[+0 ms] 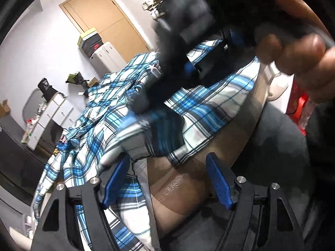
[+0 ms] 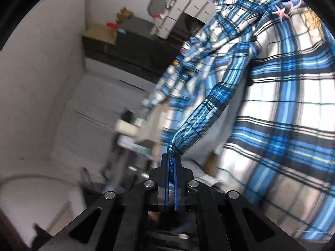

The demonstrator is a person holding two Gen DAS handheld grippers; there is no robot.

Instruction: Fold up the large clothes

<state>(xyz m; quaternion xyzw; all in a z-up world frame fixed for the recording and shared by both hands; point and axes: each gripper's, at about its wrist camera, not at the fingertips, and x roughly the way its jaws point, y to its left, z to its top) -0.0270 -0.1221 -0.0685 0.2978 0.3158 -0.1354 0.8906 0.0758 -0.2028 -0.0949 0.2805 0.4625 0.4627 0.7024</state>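
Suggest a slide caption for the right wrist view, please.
Right gripper shut on a strip of the blue plaid shirt.

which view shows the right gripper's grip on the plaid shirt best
The right wrist view. There the right gripper is shut on a narrow band of the blue plaid shirt, which stretches away from its tips. The left wrist view shows that gripper only as a dark blur above the shirt, with the open left gripper in front.

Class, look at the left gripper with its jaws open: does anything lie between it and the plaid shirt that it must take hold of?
Nothing visible does. The left gripper is open just short of the plaid shirt, whose hem lies directly ahead. The right gripper is shut on another strip of it.
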